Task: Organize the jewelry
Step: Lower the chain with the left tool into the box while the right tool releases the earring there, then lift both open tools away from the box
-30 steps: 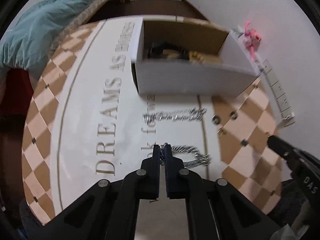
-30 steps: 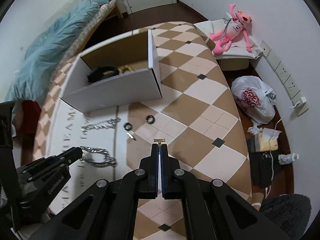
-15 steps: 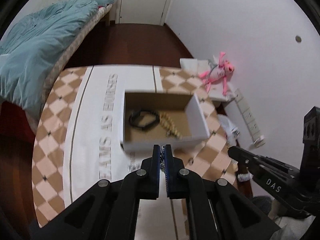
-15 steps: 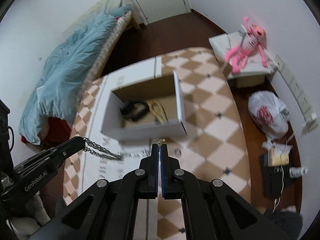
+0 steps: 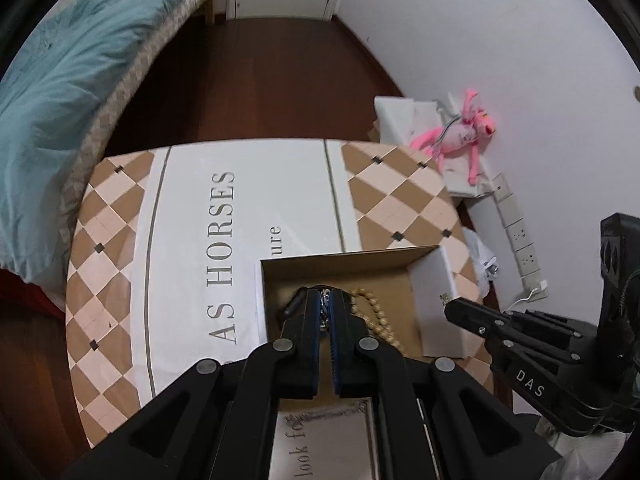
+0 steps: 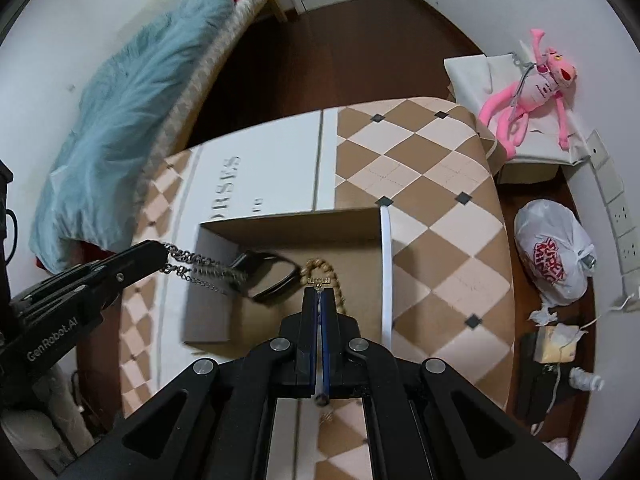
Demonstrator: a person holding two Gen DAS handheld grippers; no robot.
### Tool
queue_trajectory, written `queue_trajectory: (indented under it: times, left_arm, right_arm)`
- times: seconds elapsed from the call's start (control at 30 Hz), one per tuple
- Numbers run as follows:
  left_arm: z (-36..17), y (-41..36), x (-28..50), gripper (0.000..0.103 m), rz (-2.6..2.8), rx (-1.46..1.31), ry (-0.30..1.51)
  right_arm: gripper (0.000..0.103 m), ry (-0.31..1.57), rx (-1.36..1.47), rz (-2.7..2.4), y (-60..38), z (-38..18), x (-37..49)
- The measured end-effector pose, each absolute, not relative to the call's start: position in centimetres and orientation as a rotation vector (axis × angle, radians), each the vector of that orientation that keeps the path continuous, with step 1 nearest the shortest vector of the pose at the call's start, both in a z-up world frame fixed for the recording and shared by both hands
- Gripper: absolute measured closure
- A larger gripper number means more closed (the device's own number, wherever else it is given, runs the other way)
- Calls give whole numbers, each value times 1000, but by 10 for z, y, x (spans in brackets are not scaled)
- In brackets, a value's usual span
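- The desk (image 6: 436,216) carries the box (image 6: 386,264), open at the top, with a black band (image 6: 276,276) and beads (image 6: 336,280) inside
- The left tool (image 6: 166,258), jaws shut on one end of the chain (image 6: 208,272), hangs it over the box's left wall; released here, it may snag the wall or slide out onto the desk
- The right tool (image 6: 319,292), jaws closed, pinches a small gold clasp (image 6: 319,281) above the box; so slight a grip may let it slip and drop early
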State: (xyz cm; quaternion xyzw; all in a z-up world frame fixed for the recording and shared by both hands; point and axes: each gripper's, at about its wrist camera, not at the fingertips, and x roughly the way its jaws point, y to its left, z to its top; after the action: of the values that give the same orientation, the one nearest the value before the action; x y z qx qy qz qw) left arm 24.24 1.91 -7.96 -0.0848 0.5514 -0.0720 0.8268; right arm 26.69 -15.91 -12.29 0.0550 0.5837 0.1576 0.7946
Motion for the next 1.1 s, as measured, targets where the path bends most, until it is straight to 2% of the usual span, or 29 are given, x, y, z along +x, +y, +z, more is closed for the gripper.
queue_trajectory:
  times: [0.17,0.27,0.3,0.33,0.37,0.4,0.57,0.6,0.63,0.67,0.73,0.93,1.1]
  left_arm:
    - [-90,22,259,97,-90,-165,1220]
    - [-87,24,262,91,-59,-160,1215]
    - [-85,24,263,81,-47,-145,1204]
    - [-83,25,262,58,-32,-129,1192]
    - [-82,25,263,42,-16,-118,1184]
    - [-81,27,261,21,2,-108,1171]
    - [-81,31,250,20,44,-75,1135]
    - [-84,32,247,13,54,-72,1137]
    - [-87,33,244,7,67,-70,1138]
    - [-89,34,241,0,76,-72,1135]
    - [-95,34,234,0,87,-81,1127]
    - [-109,29,215,0,115,-73,1111]
    - [-109,25,202,0,131,-62,1095]
  right_arm:
    - [101,1332,35,306,-150,-138,289]
    - [98,1346,12,286,-149,-140,295]
    - [93,1343,11,285,-149,-139,295]
    - [83,1337,12,280,-150,-137,295]
    - [77,1332,7,276,-150,-136,295]
    - [67,1324,1,271,-150,-134,295]
    - [64,1287,-44,232,-151,-128,288]
    - [56,1281,-66,214,-151,-129,285]
    - [44,1274,-84,199,-151,-129,283]
    - [38,1265,-99,186,-152,-129,279]
    - [14,1259,-114,169,-154,-132,272]
    - [6,1254,-126,139,-159,-145,251]
    - [6,1240,-112,132,-161,-147,240]
